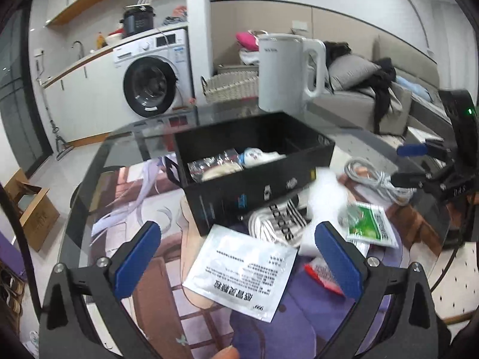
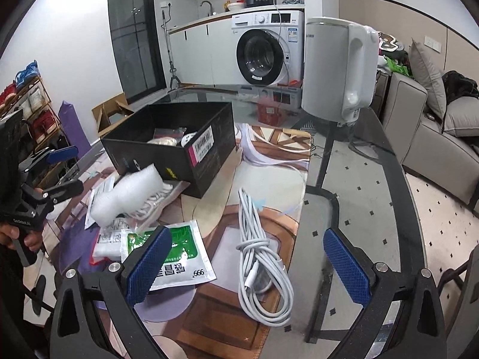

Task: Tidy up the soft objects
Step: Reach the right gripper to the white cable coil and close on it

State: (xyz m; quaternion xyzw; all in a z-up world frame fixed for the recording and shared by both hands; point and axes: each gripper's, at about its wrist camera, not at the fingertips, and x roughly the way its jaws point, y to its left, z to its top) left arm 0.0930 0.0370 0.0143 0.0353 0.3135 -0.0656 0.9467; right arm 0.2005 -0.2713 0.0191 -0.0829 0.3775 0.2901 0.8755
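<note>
A black box sits on the glass table and holds a few small soft items in plastic. In front of it lie a white sachet, a striped black-and-white sock, a white foam piece, a green sachet and a coiled white cable. My left gripper is open and empty, above the white sachet. My right gripper is open and empty, above the cable and the green sachet.
A white kettle stands on the table behind the box. The round glass table's edge curves at the right. A washing machine, a sofa and a cardboard box stand on the floor around.
</note>
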